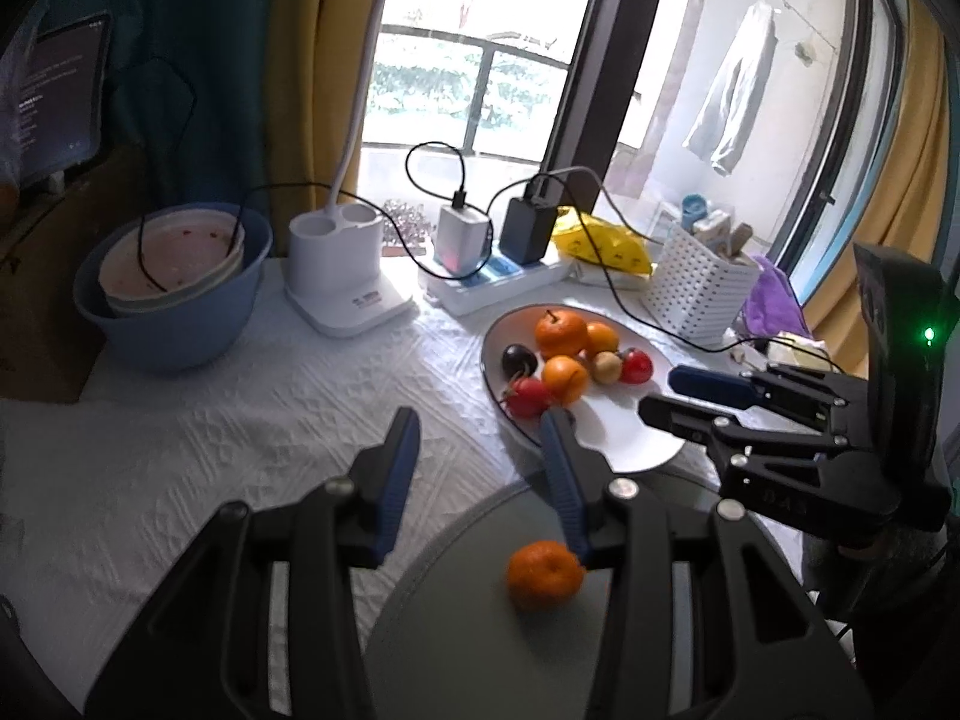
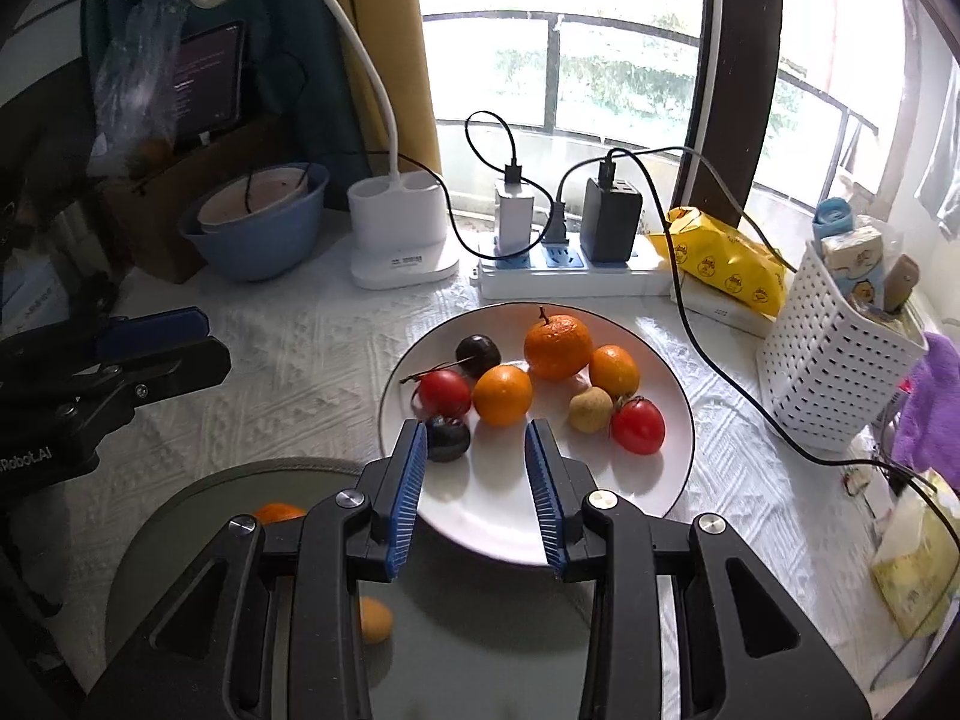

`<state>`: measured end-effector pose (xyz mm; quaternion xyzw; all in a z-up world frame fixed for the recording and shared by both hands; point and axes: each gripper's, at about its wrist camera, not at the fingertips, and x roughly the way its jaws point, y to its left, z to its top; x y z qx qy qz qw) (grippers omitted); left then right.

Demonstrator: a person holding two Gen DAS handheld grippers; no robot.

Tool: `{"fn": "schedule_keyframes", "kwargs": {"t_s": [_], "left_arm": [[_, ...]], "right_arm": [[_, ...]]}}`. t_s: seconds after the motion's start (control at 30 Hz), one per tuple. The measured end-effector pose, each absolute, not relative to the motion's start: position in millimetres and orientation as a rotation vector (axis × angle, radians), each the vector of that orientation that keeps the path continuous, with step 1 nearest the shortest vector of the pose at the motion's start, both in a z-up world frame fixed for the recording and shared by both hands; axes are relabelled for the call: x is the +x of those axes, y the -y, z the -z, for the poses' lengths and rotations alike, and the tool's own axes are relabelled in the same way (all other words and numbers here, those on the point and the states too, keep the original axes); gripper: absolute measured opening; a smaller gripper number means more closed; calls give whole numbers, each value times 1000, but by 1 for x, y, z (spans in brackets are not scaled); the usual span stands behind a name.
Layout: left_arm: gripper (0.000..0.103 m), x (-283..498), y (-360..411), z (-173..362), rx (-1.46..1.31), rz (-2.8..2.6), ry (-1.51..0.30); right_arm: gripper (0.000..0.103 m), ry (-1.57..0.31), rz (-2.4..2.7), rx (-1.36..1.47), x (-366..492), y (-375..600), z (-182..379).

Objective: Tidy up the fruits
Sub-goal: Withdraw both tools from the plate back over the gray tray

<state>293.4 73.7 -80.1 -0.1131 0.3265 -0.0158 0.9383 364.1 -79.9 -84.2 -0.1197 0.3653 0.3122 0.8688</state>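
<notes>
On the white quilted surface (image 2: 288,354) sits a round white plate with a dark rim (image 2: 654,480), holding oranges, red tomatoes, dark plums and a small tan fruit. Just beside it lies a round grey-green plate (image 1: 432,630) with one small orange mandarin (image 1: 545,573) on it. Left gripper (image 1: 477,426) hangs above that mandarin, fingers wide and empty. Right gripper (image 2: 477,438) hovers over the white plate's near edge, fingers also wide, holding nothing.

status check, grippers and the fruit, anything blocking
Left gripper open, empty. Right gripper open, empty, over white plate. One orange on grey plate; other fruits on white plate. Black cable crosses right of white plate.
</notes>
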Motion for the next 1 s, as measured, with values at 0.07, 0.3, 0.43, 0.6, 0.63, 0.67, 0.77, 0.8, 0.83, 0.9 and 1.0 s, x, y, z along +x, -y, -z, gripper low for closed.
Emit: {"fn": "schedule_keyframes", "kwargs": {"t_s": [0.07, 0.3, 0.43, 0.6, 0.63, 0.67, 0.77, 0.8, 0.83, 0.9, 1.0], "left_arm": [[44, 288, -72, 77, -227, 34, -660], [44, 261, -66, 68, -213, 38, -627], [44, 247, -64, 67, -208, 38, -615], [44, 227, -62, 68, -211, 34, -591], [44, 222, -61, 69, -213, 34, -588], [44, 220, -61, 69, -214, 35, -587], [44, 212, -61, 76, -223, 33, -595], [44, 211, -61, 78, -225, 32, -600], [44, 210, -61, 82, -229, 32, -608], [44, 207, -61, 88, -237, 29, -620], [44, 204, -61, 98, -237, 30, -643]], "right_arm": [[36, -758, -655, -252, 357, 81, 81], [36, -738, -664, -250, 330, 84, 73], [36, -731, -673, -251, 314, 83, 72], [36, -728, -686, -256, 295, 82, 71], [36, -730, -689, -256, 291, 82, 72], [36, -732, -691, -258, 288, 83, 73], [36, -743, -698, -268, 280, 82, 77], [36, -749, -698, -271, 278, 82, 80], [36, -756, -700, -272, 276, 82, 82], [36, -769, -703, -272, 274, 82, 88], [36, -790, -709, -273, 271, 80, 97]]}}
